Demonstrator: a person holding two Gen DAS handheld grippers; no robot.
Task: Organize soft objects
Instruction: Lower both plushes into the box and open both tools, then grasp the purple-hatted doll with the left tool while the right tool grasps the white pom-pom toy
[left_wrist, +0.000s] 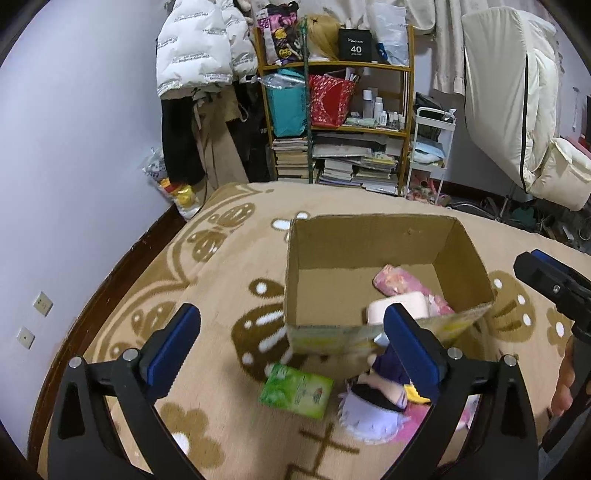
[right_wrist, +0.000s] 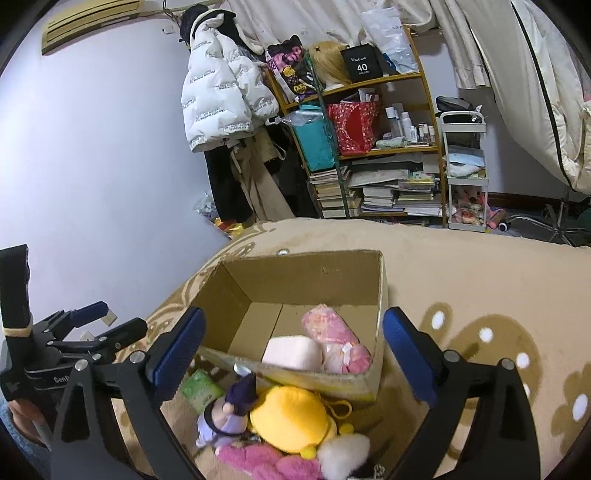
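Both the left gripper (left_wrist: 291, 339) and right gripper (right_wrist: 293, 349) are hovering with tongs spread wide, pinching nothing. A cardboard box (right_wrist: 317, 273) is sitting on the patterned blanket (right_wrist: 480, 280), holding a pink bundle (right_wrist: 332, 328) and a pale block (right_wrist: 291, 352). Plush toys (right_wrist: 291, 417) are lying piled just outside its near wall.

1. even, cool indoor light; the lilac wall (right_wrist: 92, 166) is brightest at upper left.
2. shadows are soft, deepest inside the cardboard box (left_wrist: 332, 240).
3. strong fisheye bending, with black corners in both views.
4. the green packet (left_wrist: 295, 393) and plush doll (left_wrist: 369, 410) look slightly smeared.
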